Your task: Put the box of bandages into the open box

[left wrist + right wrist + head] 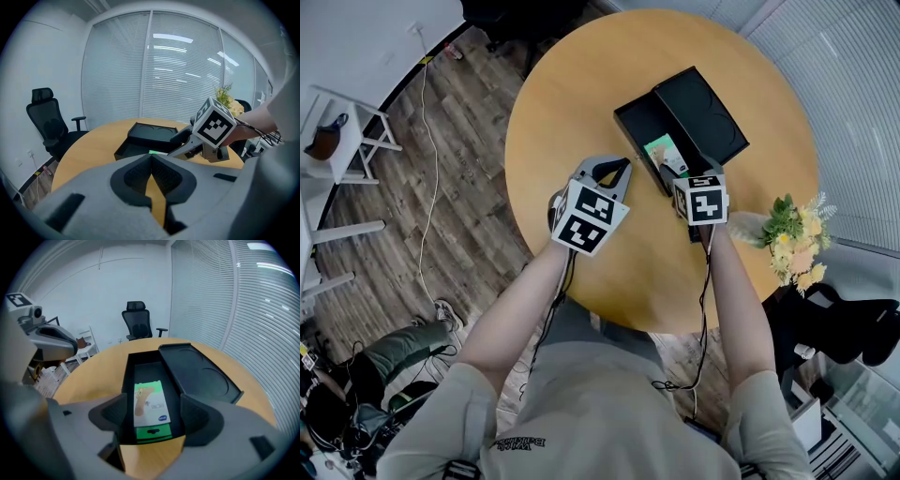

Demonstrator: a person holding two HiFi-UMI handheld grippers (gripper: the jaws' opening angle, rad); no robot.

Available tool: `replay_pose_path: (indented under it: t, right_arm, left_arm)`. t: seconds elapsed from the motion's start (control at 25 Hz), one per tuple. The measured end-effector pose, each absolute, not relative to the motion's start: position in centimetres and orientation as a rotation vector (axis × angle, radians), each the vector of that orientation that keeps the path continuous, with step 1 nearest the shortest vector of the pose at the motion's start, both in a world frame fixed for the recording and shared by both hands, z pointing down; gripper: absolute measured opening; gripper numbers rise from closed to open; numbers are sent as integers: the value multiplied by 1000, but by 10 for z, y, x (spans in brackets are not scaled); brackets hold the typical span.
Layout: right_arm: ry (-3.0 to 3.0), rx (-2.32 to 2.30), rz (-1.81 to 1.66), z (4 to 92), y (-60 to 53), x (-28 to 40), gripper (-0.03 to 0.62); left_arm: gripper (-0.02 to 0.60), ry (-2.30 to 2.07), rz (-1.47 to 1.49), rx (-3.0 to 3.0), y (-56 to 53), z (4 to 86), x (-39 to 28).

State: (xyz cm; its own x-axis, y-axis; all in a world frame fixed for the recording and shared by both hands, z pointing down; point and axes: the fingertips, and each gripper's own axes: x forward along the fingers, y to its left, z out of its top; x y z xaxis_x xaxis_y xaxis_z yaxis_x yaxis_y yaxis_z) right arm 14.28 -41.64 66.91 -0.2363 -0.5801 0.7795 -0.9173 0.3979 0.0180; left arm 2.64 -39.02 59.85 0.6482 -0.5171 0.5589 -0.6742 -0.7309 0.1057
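Observation:
The green-and-white box of bandages (664, 152) (149, 399) lies flat inside the open black box (636, 117) (130, 373) on the round wooden table (572, 94). My right gripper (672, 172) (153, 414) is open at the box's near end. Its jaws stand wide on either side of the bandage box without touching it. To the left, my left gripper (625, 166) (151, 158) is shut on nothing, over bare table. In the left gripper view only a green sliver of the bandage box (153, 152) shows.
The black lid (701, 114) (197, 373) rests along the box's right side. A bunch of flowers (797, 239) (227, 101) stands at the table's right edge. Beyond the table are an office chair (138, 324) and window blinds (154, 70).

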Motion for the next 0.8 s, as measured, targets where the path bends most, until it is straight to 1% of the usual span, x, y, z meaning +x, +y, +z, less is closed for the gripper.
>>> replay_pose_path:
  t: [0.28,0.32,0.36,0.4,0.44,0.56,0.68,0.8]
  right_arm:
    - [-2041,1392,580,617,-415,145,364]
    - [-2053,1415,576,607,-416,146,355]
    - [-2063,1443,568,598,-416,147,309]
    - [-2070,1472,555,588,-417,149,227]
    - [-2076,1495,536,579,-417,151,195]
    - [-2110,1536,480,550,-416,152,172]
    - [-2153,1593,395,513,-411,152,106]
    - [-2215,1662,335,470,-402,153,71]
  left_arm:
    - [21,-1015,685,2610,-392,566,22]
    - [21,-1025,675,2620,-393,559,21]
    - [21,-1035,668,2633,-394,552,20]
    - [21,-1044,662,2645,-395,543,19]
    - [21,-1052,657,2657,-396,535,18]
    - [21,-1078,632,2686,-396,515,15]
    - [21,-1102,604,2712,-390,495,12]
    - [21,-1131,571,2748,-383,469,9]
